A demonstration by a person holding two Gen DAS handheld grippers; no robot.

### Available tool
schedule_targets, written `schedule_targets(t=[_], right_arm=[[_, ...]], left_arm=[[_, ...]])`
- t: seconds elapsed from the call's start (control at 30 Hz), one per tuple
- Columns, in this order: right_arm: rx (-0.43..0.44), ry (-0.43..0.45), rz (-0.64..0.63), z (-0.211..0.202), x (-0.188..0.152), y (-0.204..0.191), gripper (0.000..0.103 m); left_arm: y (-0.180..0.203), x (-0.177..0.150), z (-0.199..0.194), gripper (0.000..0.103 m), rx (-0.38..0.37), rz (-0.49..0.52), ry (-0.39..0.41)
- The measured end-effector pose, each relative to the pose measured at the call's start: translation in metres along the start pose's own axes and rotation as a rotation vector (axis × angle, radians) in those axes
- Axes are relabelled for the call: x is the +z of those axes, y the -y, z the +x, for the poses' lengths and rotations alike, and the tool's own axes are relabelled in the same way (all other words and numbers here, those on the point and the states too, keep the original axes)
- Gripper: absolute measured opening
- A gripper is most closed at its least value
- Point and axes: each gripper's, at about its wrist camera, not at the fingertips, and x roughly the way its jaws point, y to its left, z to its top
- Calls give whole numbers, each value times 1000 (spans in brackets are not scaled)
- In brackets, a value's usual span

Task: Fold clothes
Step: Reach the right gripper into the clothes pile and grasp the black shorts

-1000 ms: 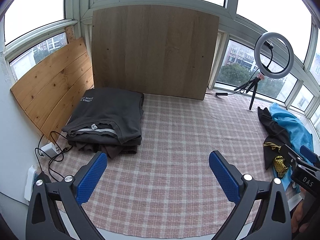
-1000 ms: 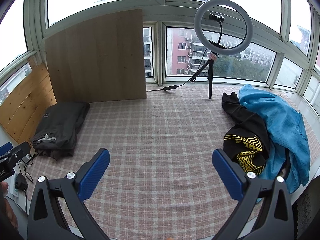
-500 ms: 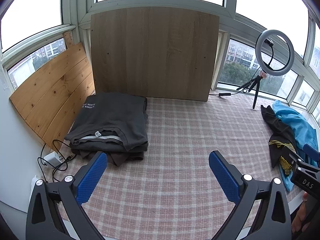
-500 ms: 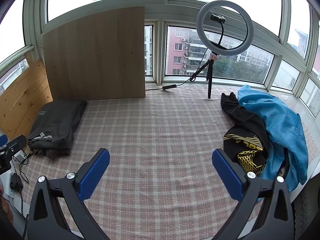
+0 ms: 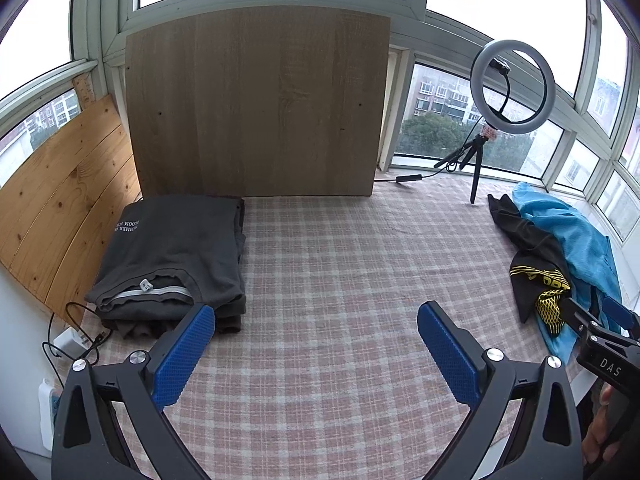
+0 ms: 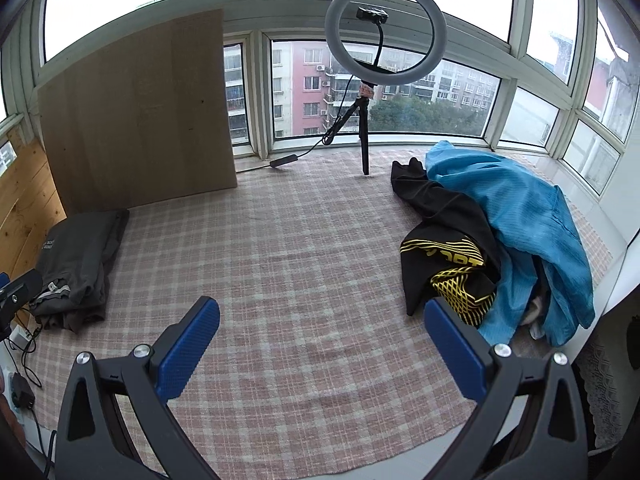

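A stack of folded dark grey clothes (image 5: 172,256) lies at the left on the checked cloth (image 5: 340,280); it also shows in the right wrist view (image 6: 80,264). A crumpled black and yellow garment (image 6: 448,256) and a blue garment (image 6: 520,220) lie in a heap at the right, also seen in the left wrist view (image 5: 536,280). My left gripper (image 5: 316,352) is open and empty above the cloth, to the right of the folded stack. My right gripper (image 6: 322,350) is open and empty, its right finger (image 6: 452,352) close to the black garment.
A wooden board (image 5: 256,104) leans against the windows at the back. Pine planks (image 5: 60,200) stand at the left. A ring light on a tripod (image 6: 372,80) stands at the back. Cables and a power strip (image 5: 68,344) lie at the left edge.
The left gripper has pulled back and turned right, so the folded stack sits further left and the heap shows more. The right gripper has moved toward the heap of unfolded clothes.
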Motion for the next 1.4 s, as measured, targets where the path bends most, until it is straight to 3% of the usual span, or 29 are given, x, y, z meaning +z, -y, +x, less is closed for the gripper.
schedule_targets(t=[0.3,0.6,0.67,0.7,0.73,0.8,0.93,1.17,1.2,1.23,1.27,1.33,1.4], right_arm=[[-31,-5,118,5,-11,61,103],[-120,2,159,42,-15,169,101],[-110,-27,170,64,-12,195,94],[-102,-43,179,76,-10,208,82],[-79,-73,192,90,-8,219,62],[-13,-150,225,124,-5,240,50],[48,-272,193,188,2,255,50],[108,-315,47,245,24,244,52],[138,-321,55,251,25,246,44],[174,-316,77,252,26,250,23],[206,-301,100,251,27,253,15],[255,-265,136,246,29,260,6],[262,-216,149,232,35,263,5]], left_arm=[[33,9,9,102,-40,65,20],[62,23,20,102,0,67,29],[70,28,23,102,24,55,32],[74,30,24,102,37,49,34],[78,33,25,102,49,43,36],[86,38,27,102,81,34,40],[101,47,32,102,145,11,41],[109,53,41,102,205,-1,18],[110,54,42,102,211,-2,15],[111,54,43,102,218,-2,11],[112,55,45,102,225,-3,7],[113,56,46,102,236,5,4],[111,58,46,102,235,21,12]])
